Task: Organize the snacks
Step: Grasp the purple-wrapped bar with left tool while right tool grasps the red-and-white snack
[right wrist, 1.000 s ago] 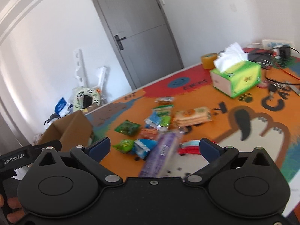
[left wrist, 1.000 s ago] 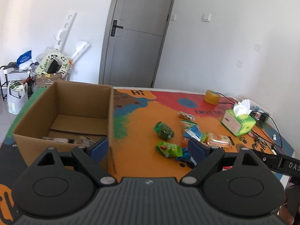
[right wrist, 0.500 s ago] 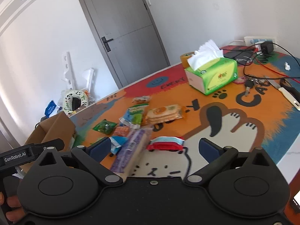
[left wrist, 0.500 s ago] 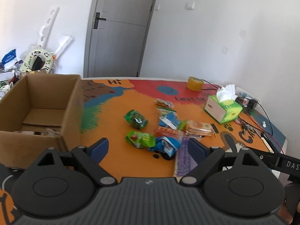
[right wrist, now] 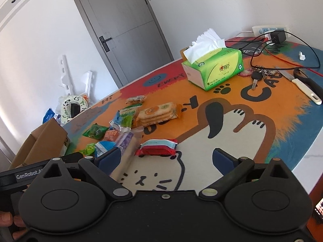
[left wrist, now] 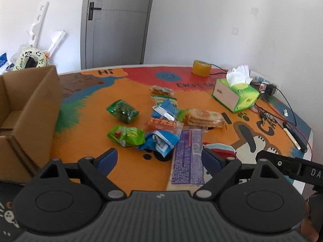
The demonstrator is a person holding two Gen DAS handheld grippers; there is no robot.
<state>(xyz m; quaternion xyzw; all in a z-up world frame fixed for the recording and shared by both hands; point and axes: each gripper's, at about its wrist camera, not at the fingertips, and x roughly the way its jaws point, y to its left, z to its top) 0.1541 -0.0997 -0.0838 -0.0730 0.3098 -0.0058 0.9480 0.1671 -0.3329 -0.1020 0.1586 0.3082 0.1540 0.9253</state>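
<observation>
Hovering over the table, released and grasping nothing: left hand-held gripper above the snack packets, right hand-held gripper near the red packet.

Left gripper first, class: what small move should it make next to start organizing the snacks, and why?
Probably ease the left gripper forward and down over the long purple packet. It is open and holds nothing, that packet lies nearest between its fingers, and the cardboard box stands open to its left.
</observation>
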